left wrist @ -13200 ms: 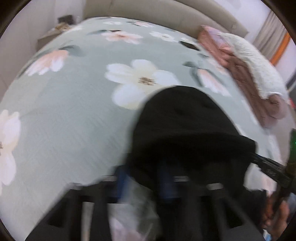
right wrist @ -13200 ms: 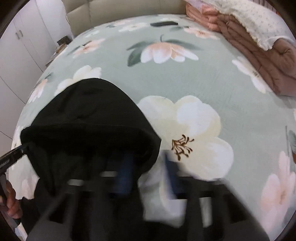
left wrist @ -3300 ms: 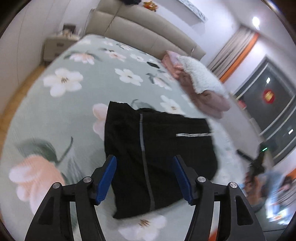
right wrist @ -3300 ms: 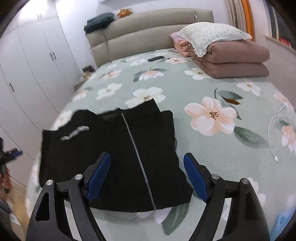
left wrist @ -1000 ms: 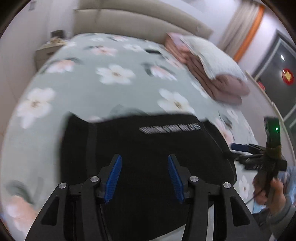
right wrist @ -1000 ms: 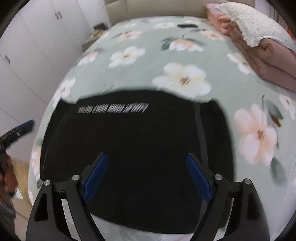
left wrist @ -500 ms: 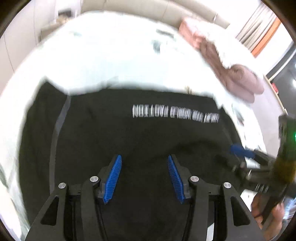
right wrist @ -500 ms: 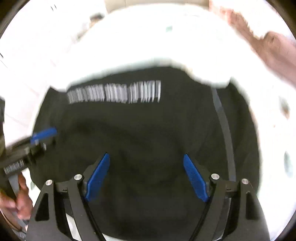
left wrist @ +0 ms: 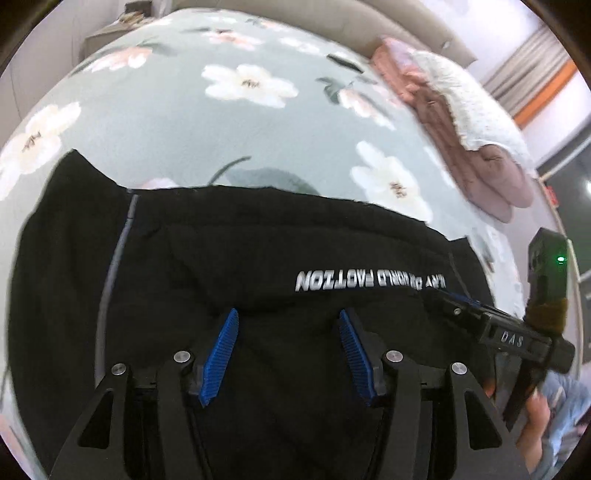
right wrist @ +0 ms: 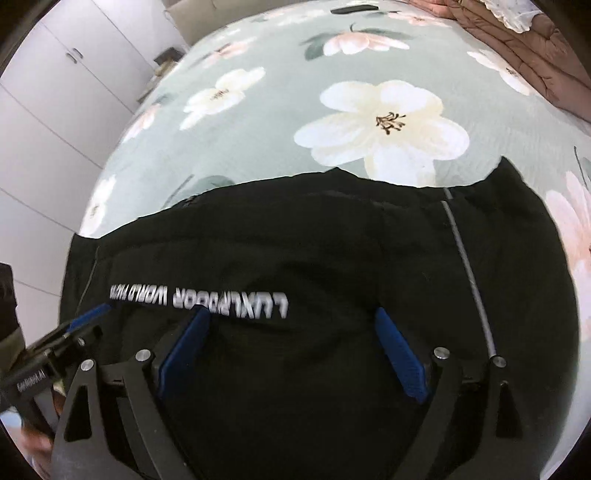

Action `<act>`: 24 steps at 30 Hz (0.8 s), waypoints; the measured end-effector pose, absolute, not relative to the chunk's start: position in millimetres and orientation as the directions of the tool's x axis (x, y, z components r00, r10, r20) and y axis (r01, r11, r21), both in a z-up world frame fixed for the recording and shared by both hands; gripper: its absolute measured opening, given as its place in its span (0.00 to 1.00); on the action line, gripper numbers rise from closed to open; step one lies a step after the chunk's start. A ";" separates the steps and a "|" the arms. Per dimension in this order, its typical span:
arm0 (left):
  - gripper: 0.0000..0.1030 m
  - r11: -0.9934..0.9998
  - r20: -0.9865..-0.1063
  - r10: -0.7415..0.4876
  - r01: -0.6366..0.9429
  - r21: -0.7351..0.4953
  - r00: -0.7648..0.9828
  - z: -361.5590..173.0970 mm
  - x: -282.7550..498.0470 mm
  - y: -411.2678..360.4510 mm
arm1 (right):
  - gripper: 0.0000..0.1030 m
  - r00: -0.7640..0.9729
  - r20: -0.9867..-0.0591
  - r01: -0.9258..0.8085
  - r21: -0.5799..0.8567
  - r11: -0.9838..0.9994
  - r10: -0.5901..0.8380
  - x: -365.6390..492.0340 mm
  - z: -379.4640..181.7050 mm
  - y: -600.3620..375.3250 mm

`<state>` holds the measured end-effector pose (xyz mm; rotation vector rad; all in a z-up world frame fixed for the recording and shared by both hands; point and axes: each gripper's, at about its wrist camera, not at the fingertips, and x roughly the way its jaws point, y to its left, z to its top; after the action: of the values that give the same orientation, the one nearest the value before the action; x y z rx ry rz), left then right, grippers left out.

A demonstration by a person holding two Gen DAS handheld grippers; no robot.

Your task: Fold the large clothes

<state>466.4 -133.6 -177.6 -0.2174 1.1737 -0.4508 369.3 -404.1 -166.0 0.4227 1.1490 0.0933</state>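
Observation:
A black garment (left wrist: 258,258) with white lettering and a grey stripe lies folded flat on the green flowered bed (left wrist: 221,122); it also fills the lower right wrist view (right wrist: 332,258). My left gripper (left wrist: 288,317) is open, its blue pads low over the cloth near the near edge. My right gripper (right wrist: 291,317) is open too, close above the cloth by the lettering. Each gripper shows in the other's view: the right one (left wrist: 461,306) at the garment's right side, the left one (right wrist: 85,317) at its left side.
A folded brown quilt with a white pillow (left wrist: 461,122) lies at the far right of the bed. White wardrobe doors (right wrist: 55,92) stand to the left. A bedside table (left wrist: 122,22) sits at the far corner. The headboard runs along the back.
Both grippers have dropped lower and closer to the garment, which now fills more of each view. Both stay open and empty.

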 end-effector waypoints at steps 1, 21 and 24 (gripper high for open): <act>0.56 0.890 -0.832 -0.450 0.236 -0.389 0.325 -170.8 461.9 -126.6 | 0.89 0.427 -0.858 0.142 0.377 0.915 0.287 359.5 -158.2 -410.2; 0.62 0.801 -0.786 -0.587 -0.001 -0.599 0.197 -229.3 435.2 30.2 | 0.89 0.377 -0.910 0.295 0.294 0.909 0.172 262.9 -176.2 -552.3; 0.67 0.764 -0.754 -0.635 -0.011 -0.645 0.168 -243.3 436.9 30.0 | 0.89 0.373 -0.906 0.272 0.310 0.911 0.197 267.2 -184.4 -547.9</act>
<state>436.9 30.0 -243.3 -0.5886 1.3436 -0.4818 267.2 -547.9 -184.4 0.4496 1.1988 -0.0496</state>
